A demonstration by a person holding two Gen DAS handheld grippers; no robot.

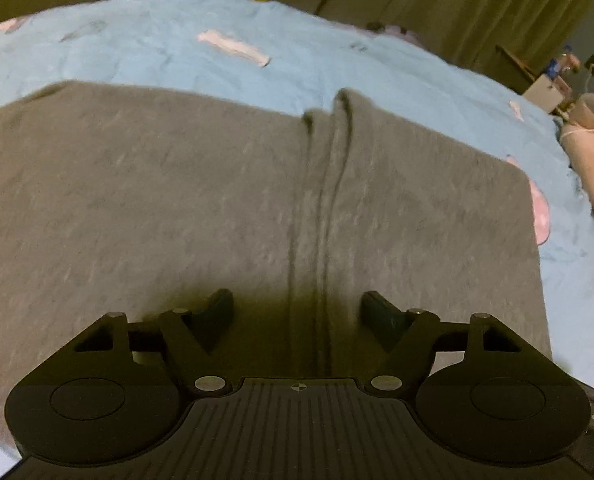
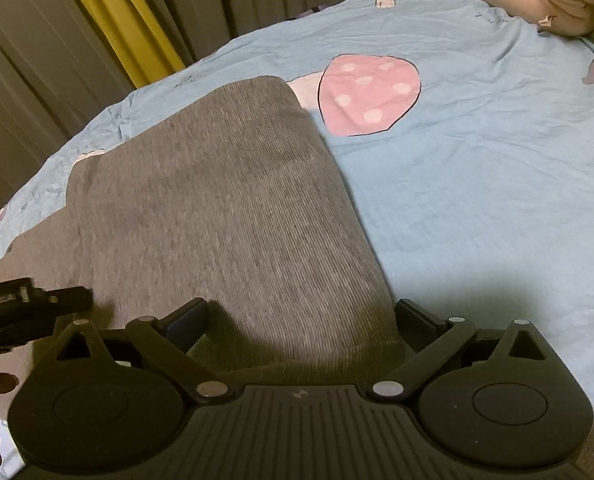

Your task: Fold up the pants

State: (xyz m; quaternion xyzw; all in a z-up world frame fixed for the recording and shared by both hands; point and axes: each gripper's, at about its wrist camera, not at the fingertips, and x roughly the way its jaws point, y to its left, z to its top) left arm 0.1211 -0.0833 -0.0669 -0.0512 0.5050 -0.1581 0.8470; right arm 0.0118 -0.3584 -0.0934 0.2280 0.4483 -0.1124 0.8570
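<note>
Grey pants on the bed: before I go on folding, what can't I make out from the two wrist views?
- Near edge of the grey pants: left wrist view, hidden under the left hand-held gripper; same in the right wrist view under the right hand-held gripper.
- Left end of the pants: cut off by the frame edge in both views.
- Number of folded layers: not visible; the left view is blurred.
- Items beyond the blue sheet, far right: too small.

The pants (image 1: 217,208) run off the left wrist view's left edge, their near hem hidden under the left gripper (image 1: 297,312). Clutter (image 1: 557,84) beyond the pants is too blurred to tell.
</note>
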